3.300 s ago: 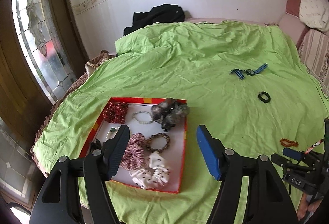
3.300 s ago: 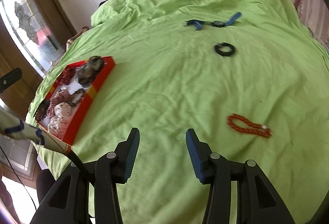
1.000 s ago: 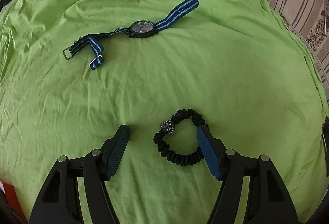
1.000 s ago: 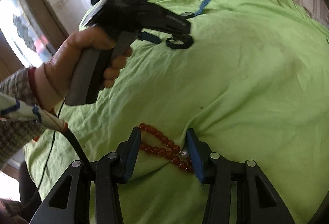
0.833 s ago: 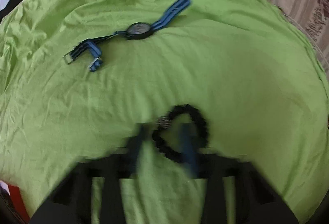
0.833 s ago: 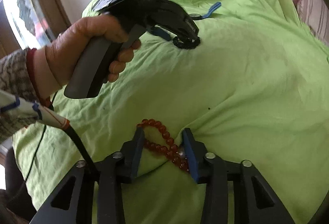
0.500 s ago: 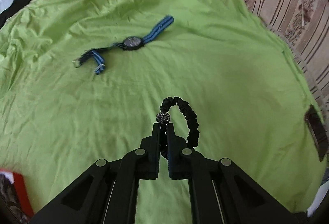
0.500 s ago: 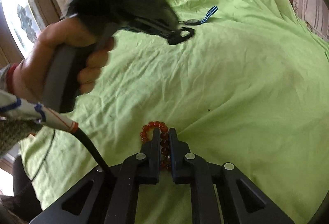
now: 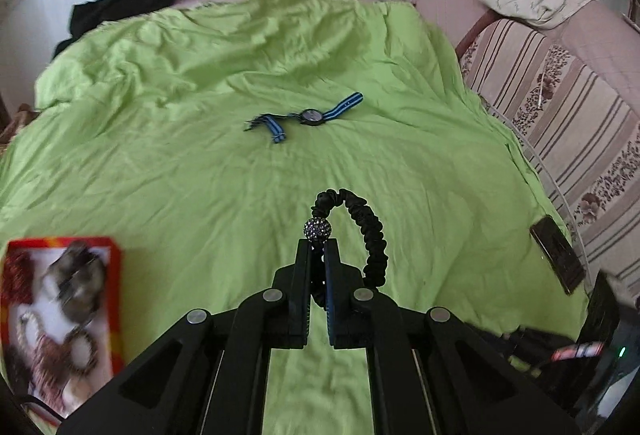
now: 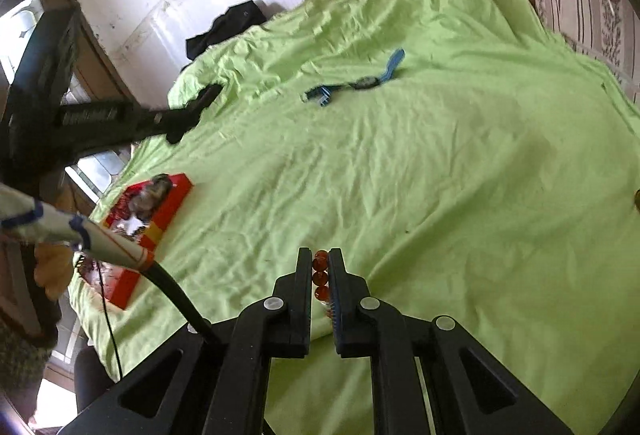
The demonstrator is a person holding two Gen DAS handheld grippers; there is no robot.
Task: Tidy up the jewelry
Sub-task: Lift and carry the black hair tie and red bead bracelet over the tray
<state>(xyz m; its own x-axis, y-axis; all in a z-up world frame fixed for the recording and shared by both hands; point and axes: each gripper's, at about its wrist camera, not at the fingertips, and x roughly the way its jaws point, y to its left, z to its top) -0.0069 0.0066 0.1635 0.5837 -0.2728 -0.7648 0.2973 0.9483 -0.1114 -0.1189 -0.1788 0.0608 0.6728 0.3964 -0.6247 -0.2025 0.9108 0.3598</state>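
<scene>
Left wrist view: the left gripper point(image 9: 317, 249) is clamped on the black scrunchie point(image 9: 370, 231), pinching the band just behind its sparkly bead point(image 9: 318, 228), so most of the loop arcs free to the right of the jaws above the green bedsheet point(image 9: 200, 175). In the right wrist view the right gripper point(image 10: 320, 267) is closed on the red bead bracelet point(image 10: 320, 277), only a few beads showing between the pads and the rest hidden under the fingers. The step in hand looks like carrying both pieces to the red tray point(image 9: 116, 299), which sits near the left edge of the bed and already holds several scrunchies and bracelets. To do it well, I would keep both grips firm through the carry, since the scrunchie hangs from a short pinch and beads are round enough to roll out of flat pads. Approach the tray one gripper at a time (the two tools could crowd each other over so small a box), lower each piece into a bare patch of the white floor, and only then let the jaws part. The striped watch point(image 9: 308, 117) lies farther up the sheet, well apart from both grippers, and seems the piece left to fetch afterwards.
</scene>
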